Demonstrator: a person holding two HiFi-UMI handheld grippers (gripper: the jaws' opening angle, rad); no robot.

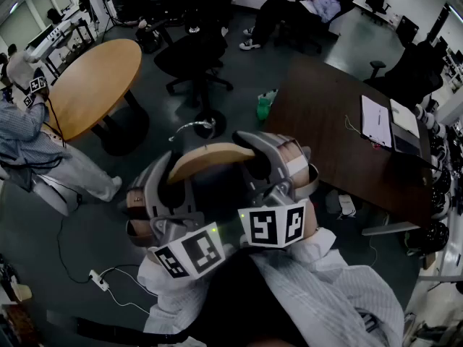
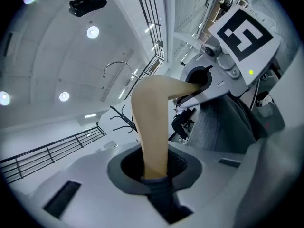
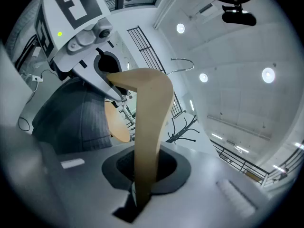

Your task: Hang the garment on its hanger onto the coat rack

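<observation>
Grip: our left hand-held gripper point(image 1: 172, 183) and right hand-held gripper point(image 1: 262, 166) each clamp an end of the wooden hanger point(image 1: 210, 157) | Why: hook point(image 1: 194, 126) kept level, free | Garment point(image 3: 76, 118) drapes beneath; coat rack point(image 3: 183, 127) well apart.

the person wears pale, finely striped sleeves point(image 1: 340, 284). the left claw point(image 2: 153, 172) and right claw point(image 3: 142, 184) have smooth grey moulded shells with dark inner lining. each carries a white cube point(image 1: 273, 226) printed with black square markers, plus a small green light point(image 1: 215, 229).
</observation>
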